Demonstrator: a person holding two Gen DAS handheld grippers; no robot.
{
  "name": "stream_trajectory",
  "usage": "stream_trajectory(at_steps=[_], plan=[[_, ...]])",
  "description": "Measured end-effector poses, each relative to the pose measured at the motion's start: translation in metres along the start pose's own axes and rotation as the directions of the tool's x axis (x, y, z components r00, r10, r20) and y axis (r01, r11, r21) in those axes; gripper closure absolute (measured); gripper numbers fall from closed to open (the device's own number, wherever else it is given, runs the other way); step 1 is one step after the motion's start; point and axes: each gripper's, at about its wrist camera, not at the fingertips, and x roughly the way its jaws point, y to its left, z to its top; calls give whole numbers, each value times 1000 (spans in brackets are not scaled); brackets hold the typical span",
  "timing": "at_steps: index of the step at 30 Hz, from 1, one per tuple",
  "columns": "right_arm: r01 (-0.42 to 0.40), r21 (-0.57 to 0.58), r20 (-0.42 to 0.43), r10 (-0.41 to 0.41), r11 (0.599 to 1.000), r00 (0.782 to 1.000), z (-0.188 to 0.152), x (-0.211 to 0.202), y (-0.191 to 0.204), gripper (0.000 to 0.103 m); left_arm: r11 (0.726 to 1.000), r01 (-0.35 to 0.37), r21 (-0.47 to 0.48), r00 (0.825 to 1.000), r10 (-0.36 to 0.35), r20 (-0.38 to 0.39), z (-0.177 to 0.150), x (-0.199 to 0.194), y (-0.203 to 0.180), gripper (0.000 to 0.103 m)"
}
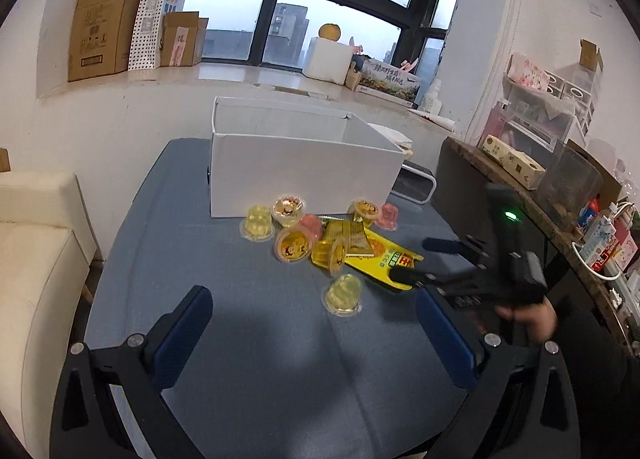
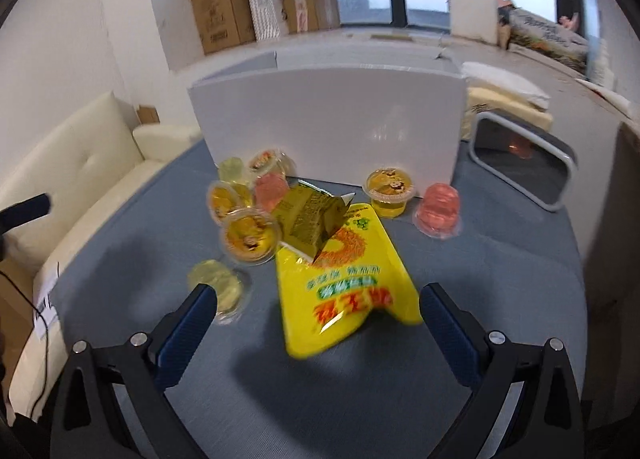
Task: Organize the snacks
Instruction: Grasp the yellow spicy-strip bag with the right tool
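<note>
Both grippers hover low over a blue-grey worktop (image 1: 248,339), pointing toward a white box (image 1: 300,175). The left gripper (image 1: 314,323) has its fingers spread wide, holding nothing; a pale yellow jelly cup (image 1: 343,295) sits just ahead between them. The right gripper (image 2: 318,319) also has its fingers wide apart and empty, with the near end of a yellow snack bag (image 2: 344,291) lying between the fingertips. Beyond the bag, a gold packet (image 2: 310,219) and more jelly cups (image 2: 250,237) cluster in front of the box.
</note>
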Motion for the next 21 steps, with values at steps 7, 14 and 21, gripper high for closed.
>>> stream_trajectory(at_steps=[7,14,21], plan=[[-26,-68,-122,17,997,992,13,46,-10,0,1000,16,10,1000,-16,-10,-1,2,-1,0],[29,-132,-146,-48,991,988,6,51,-8,10,1000,13,-9,999,-13,-36,-4,13,1,0],[3,-65,-118,-11,998,993,-7,28,-10,25,1000,8,0,998,-8,-61,-9,22,-2,0]])
